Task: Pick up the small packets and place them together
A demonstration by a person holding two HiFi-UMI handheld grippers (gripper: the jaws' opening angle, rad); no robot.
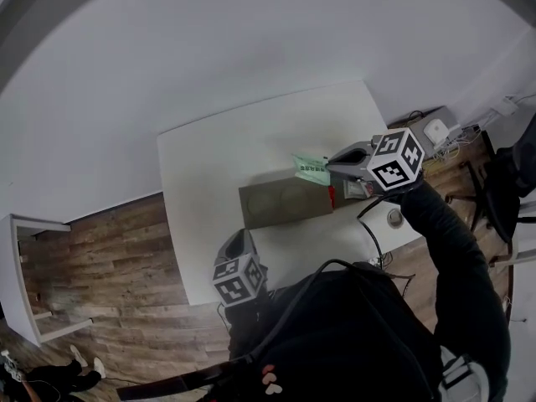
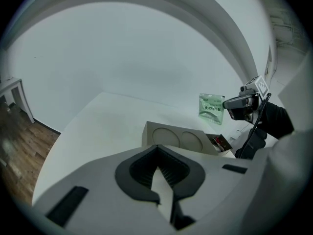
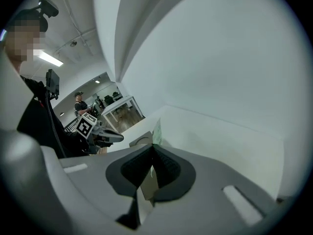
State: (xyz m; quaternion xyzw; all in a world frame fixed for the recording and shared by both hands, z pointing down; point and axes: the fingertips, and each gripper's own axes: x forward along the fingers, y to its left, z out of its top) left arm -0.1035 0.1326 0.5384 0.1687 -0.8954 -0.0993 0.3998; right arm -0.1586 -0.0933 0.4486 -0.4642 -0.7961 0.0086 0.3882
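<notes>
Packet [image 1: 311, 168] above box [image 1: 285, 201]; box on table [image 1: 209, 153].

Right gripper [image 1: 332, 165] raised, fingers pinched on packet [image 1: 310, 169] — left gripper [image 1: 235, 238] low, fingers together.

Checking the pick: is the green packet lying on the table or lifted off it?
Lifted. The right gripper pinches the green packet, which hangs clear above the box.

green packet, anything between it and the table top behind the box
Nothing visible. The green packet, pinched in the right gripper, hangs in the air past the cardboard box's far edge, with only open white table around it.
</notes>
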